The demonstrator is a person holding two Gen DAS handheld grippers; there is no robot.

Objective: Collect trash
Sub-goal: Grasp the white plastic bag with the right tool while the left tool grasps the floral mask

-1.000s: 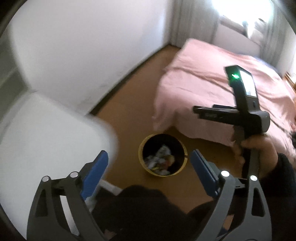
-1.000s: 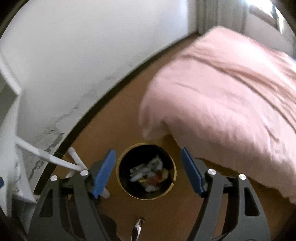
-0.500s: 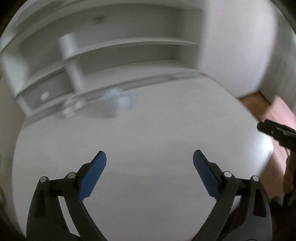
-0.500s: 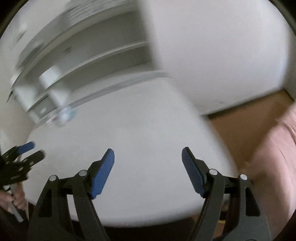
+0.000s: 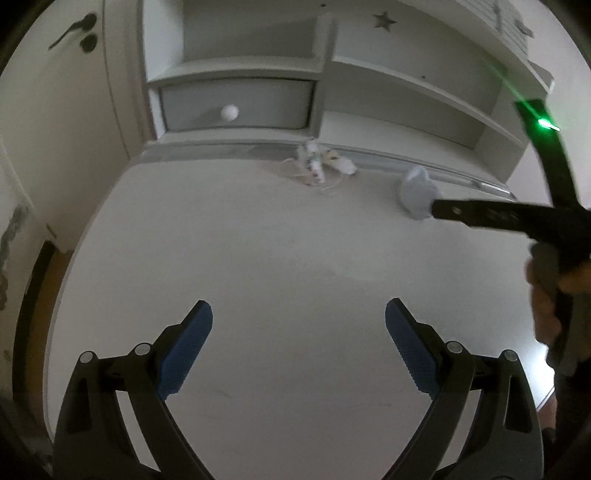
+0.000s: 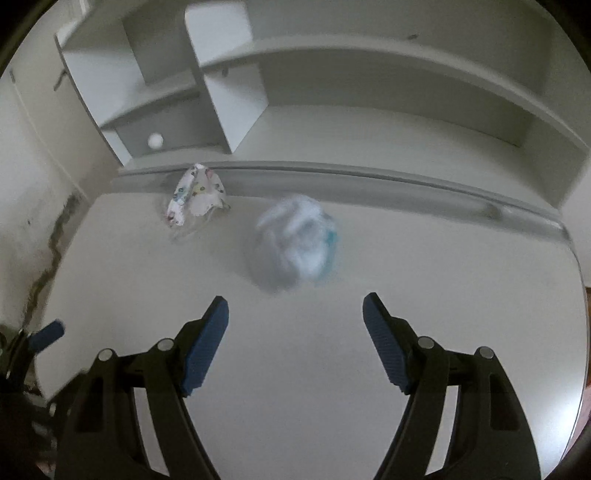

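Two pieces of trash lie at the back of a white desk (image 5: 277, 258). One is a crumpled pale blue-white wad (image 6: 295, 243), blurred in the right wrist view, just beyond my right gripper (image 6: 295, 310), which is open and empty. The other is a folded white piece with coloured print (image 6: 195, 195) further left, by the desk's back rail. In the left wrist view the printed piece (image 5: 314, 166) and the wad (image 5: 415, 194) lie far ahead of my open, empty left gripper (image 5: 298, 317). The right gripper's black body (image 5: 517, 218) covers part of the wad there.
White shelves (image 6: 332, 92) and a small drawer with a round knob (image 5: 229, 112) rise behind the desk. A white door with a dark handle (image 5: 70, 33) stands at the left. The desk's rounded edge drops to brown floor (image 5: 40, 295) on the left.
Both grippers swung away from the yellow bin and pink bed on the floor to over the white desk. The two pieces of trash have come into view. Jaws stayed open.
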